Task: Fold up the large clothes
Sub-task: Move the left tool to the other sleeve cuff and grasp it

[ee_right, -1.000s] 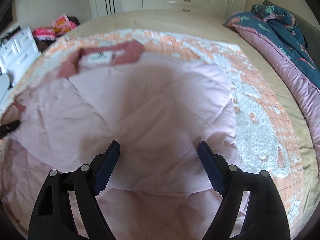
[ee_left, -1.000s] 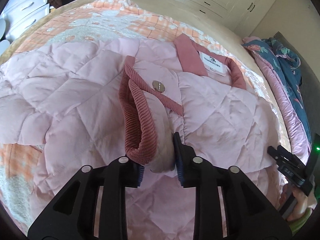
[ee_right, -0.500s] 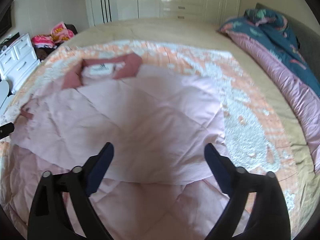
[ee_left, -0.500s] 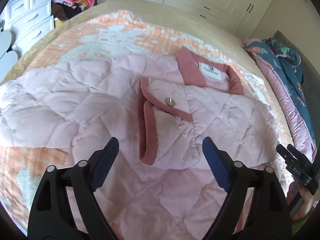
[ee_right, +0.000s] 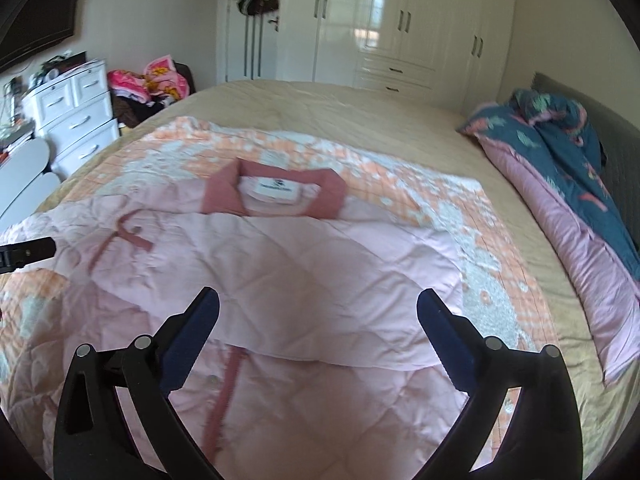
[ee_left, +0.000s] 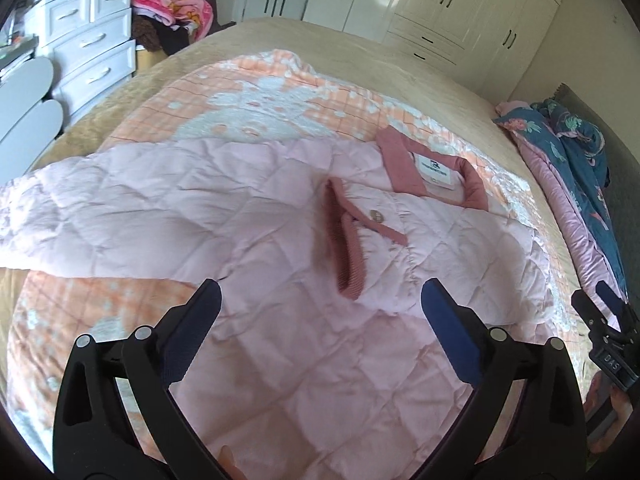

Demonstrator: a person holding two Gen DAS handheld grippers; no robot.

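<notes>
Nearest the cameras, the left tool (ee_left: 320, 308) and the right tool (ee_right: 318, 316) are both hanging wide above the bed (ee_right: 320, 100), their jaws having just been opening, with nothing between them. Below them the pink quilted jacket (ee_left: 248, 216) is lying on a patterned blanket (ee_left: 256, 92), one sleeve (ee_left: 384, 248) folded across the chest, its ribbed cuff (ee_left: 348, 256) facing up, the collar (ee_right: 276, 194) farther off. The puffy padding is likely springing back, so the released sleeve may be creeping open. Farther still, a rolled duvet (ee_right: 560, 152) is sitting well apart, no obstacle.
</notes>
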